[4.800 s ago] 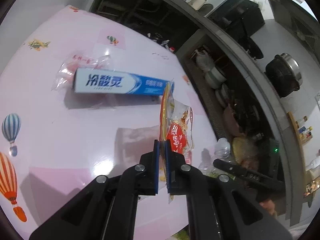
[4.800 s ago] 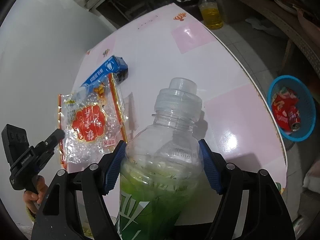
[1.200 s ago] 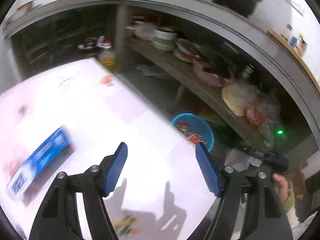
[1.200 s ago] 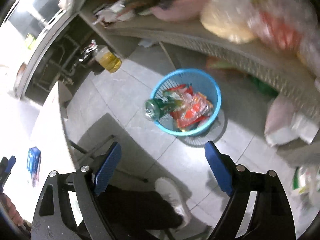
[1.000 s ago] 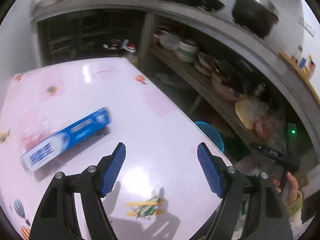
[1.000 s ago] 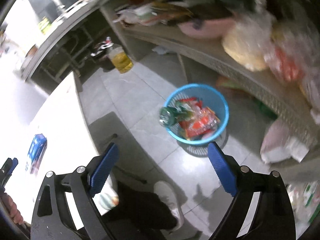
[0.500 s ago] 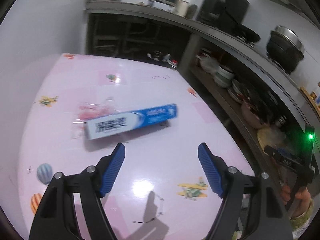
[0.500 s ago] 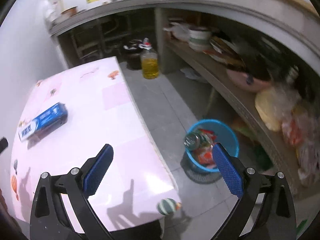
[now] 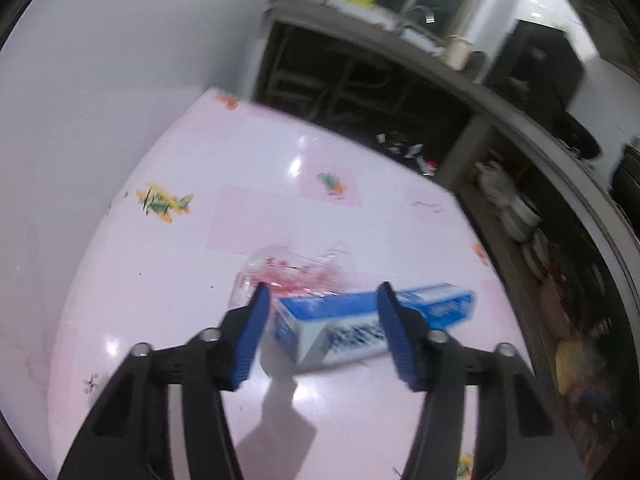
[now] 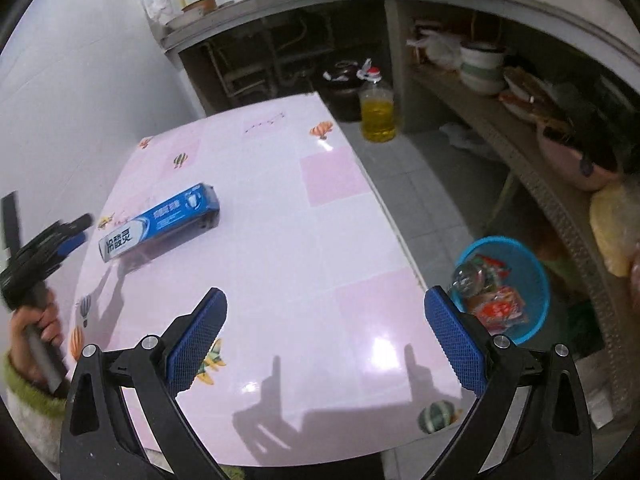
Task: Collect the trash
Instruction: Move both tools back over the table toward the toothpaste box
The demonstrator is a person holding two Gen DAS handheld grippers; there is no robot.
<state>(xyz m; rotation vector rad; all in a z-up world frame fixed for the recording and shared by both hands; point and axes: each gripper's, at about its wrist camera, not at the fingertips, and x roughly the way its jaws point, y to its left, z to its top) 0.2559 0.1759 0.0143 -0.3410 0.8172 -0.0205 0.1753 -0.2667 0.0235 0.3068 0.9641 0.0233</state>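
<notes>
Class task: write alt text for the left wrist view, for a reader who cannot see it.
The left gripper, its blue-padded jaws open and just closing, reaches over a blue toothpaste box lying on a pink table. A clear wrapper with red print lies just behind the box; dark kitchen shelves stand beyond.

Both tongs, the left tongs [image 9: 322,336] and the right tongs [image 10: 326,342], have black angular arms, silver screws at the pivots and blue cross-hatched pads [image 10: 454,342]. A fuzzy green sleeve cuff [image 10: 24,390] sits behind the left one.
</notes>
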